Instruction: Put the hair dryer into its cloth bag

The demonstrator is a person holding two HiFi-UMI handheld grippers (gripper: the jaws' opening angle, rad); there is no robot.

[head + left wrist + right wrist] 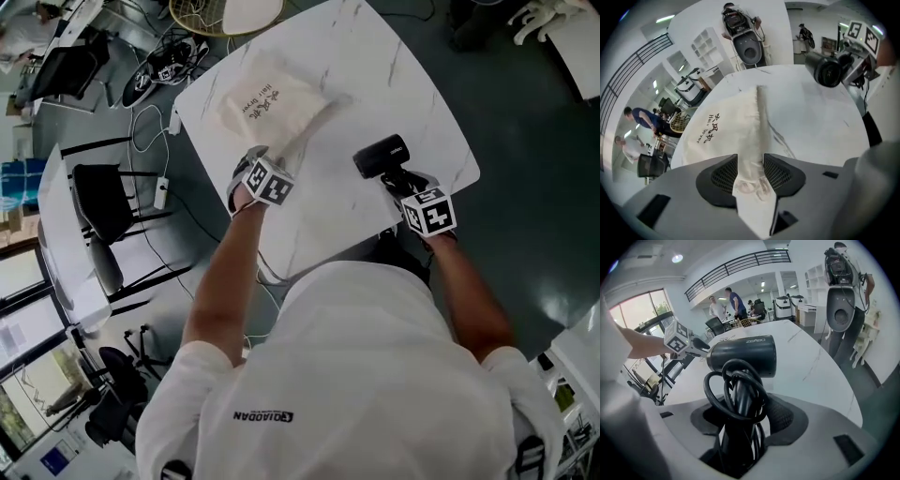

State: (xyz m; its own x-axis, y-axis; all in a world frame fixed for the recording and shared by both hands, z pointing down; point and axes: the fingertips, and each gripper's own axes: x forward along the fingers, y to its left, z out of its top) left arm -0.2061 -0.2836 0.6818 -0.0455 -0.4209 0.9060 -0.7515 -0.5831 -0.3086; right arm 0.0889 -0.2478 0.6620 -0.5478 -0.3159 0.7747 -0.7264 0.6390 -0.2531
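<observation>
Left gripper (750, 164) fingers (723, 176) released, straddling cloth bag (726, 126) edge; bag flat on worktop (375, 56). Right gripper (740, 416) fingers clenched on hair dryer (745, 355) handle plus looped cord; dryer outside bag, to its right.

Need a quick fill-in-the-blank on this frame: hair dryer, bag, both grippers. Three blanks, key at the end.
1. The right gripper is shut on the black hair dryer, gripping its ____.
2. An edge of the ____ lies between the open fingers of the left gripper.
3. The hair dryer is not yet in it, and the print on it reads "Hair ____".
Missing words: handle; cloth bag; Dryer
</observation>
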